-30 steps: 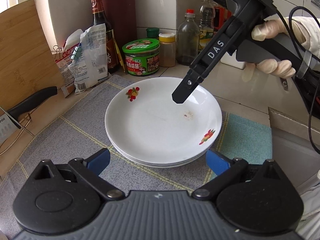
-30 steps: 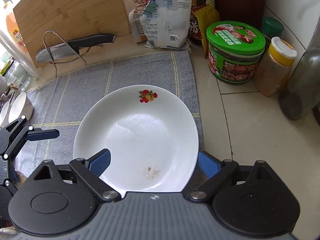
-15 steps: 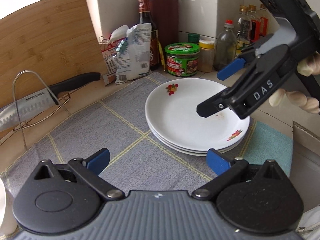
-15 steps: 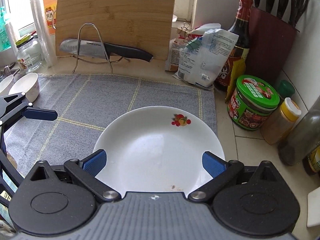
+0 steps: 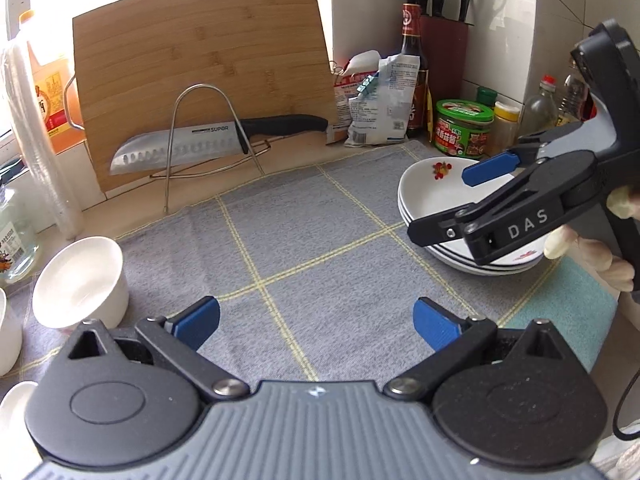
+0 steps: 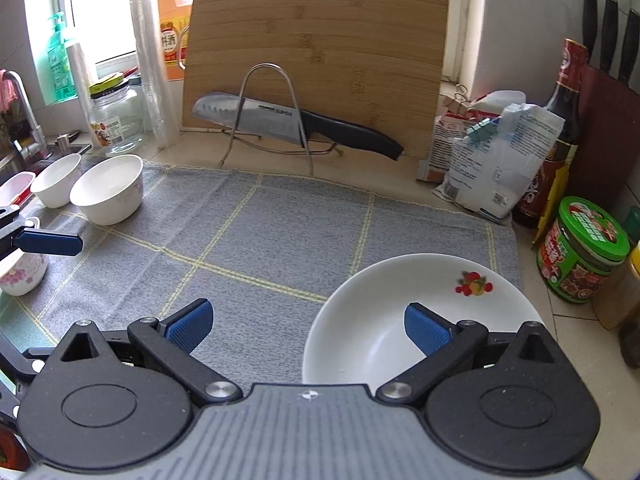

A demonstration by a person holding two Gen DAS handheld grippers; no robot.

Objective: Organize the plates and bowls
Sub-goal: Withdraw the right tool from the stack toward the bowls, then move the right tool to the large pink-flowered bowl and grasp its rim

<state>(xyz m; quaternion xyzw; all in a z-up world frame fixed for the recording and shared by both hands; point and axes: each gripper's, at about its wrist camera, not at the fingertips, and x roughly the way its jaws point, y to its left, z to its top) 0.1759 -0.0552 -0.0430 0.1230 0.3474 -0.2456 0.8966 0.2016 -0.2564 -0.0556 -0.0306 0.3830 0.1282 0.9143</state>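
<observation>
A stack of white plates (image 5: 430, 200) with fruit prints sits on the right part of the grey checked cloth (image 5: 304, 240). White bowls (image 6: 108, 188) (image 6: 56, 184) stand at the cloth's left end, and a floral bowl (image 6: 22, 272) sits nearer. My left gripper (image 5: 316, 324) is open over bare cloth, with a white bowl (image 5: 80, 280) to its left. My right gripper (image 6: 308, 326) is open and holds nothing. Its right pad hangs over the plates (image 6: 400, 300), its left over cloth. In the left wrist view the right gripper (image 5: 438, 204) hovers just above the stack, held by a gloved hand (image 5: 588, 248).
A knife (image 5: 216, 142) lies on a wire rack before a leaning bamboo board (image 5: 200, 60). Food bags (image 6: 500, 160), a sauce bottle (image 6: 560, 140), a green-lidded jar (image 6: 580, 256) and a knife block (image 5: 442, 52) line the back right. A glass jar (image 6: 116, 120) and sink tap (image 6: 24, 120) are at the left.
Both grippers have swung left, away from the plate stack, which now sits at the right of each view. The bowls have come into sight. The right jaws stand slightly wider.
</observation>
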